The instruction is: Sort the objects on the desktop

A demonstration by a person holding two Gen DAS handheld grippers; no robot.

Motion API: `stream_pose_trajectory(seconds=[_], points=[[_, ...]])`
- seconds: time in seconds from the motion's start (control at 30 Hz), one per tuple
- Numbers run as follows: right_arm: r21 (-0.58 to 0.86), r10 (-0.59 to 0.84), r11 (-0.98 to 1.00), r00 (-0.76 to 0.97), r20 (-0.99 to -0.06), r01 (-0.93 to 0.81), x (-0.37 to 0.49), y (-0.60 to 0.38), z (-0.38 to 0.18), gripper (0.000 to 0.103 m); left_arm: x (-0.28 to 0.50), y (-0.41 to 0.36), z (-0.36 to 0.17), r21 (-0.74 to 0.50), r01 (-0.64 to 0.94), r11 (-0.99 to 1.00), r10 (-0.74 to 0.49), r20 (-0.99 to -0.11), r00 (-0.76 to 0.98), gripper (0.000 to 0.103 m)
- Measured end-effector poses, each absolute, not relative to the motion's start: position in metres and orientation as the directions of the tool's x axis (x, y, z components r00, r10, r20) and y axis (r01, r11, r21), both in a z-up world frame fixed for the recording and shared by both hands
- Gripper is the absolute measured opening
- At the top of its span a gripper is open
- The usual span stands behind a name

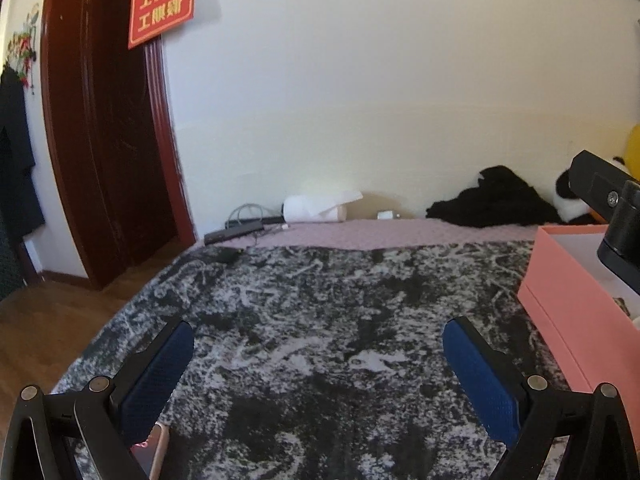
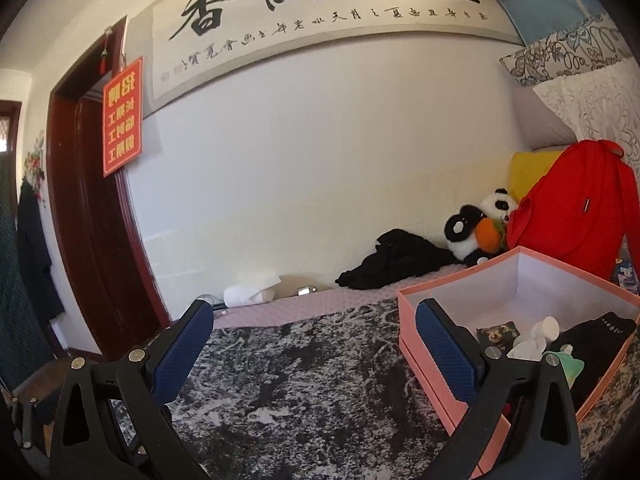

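A pink box (image 2: 416, 322) with a white inside stands on the black-and-white mottled cloth (image 2: 304, 380) at the right. It holds a black cloth item (image 2: 596, 332), a white bottle (image 2: 542, 334), a floral pouch (image 2: 498, 332) and a green item (image 2: 570, 362). The box also shows in the left wrist view (image 1: 568, 292) at the right edge. My right gripper (image 2: 312, 330) is open and empty, its right finger in front of the box's near corner. My left gripper (image 1: 318, 340) is open and empty above the cloth. A phone (image 1: 150, 454) lies under its left finger.
At the back edge by the wall lie a toilet roll (image 1: 316, 206), a power strip with cables (image 1: 234, 234), a white charger (image 1: 386, 215) and black clothing (image 1: 492, 200). A panda toy (image 2: 480, 224), a red backpack (image 2: 576, 216) and a yellow pillow (image 2: 528, 168) sit behind the box. A dark red door (image 1: 100, 128) is at the left.
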State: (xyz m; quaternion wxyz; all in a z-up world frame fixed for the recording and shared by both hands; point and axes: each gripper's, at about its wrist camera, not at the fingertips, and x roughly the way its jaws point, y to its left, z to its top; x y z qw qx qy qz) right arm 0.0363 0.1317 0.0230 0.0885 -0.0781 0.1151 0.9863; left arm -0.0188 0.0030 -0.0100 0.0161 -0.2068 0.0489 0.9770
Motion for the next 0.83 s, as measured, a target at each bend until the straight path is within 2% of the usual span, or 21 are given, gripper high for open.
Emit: stream_pose_trajectory(seconds=[0.83], points=[[0.178, 0.169, -0.963, -0.966, -0.195, -0.205, 0.0299, 0.1279, 0.0179, 0.103, -0.0201, 0.0075, -0.0158, 0.111, -0.086, -0.99, 0.03, -0.43, -0.903, 0.103]])
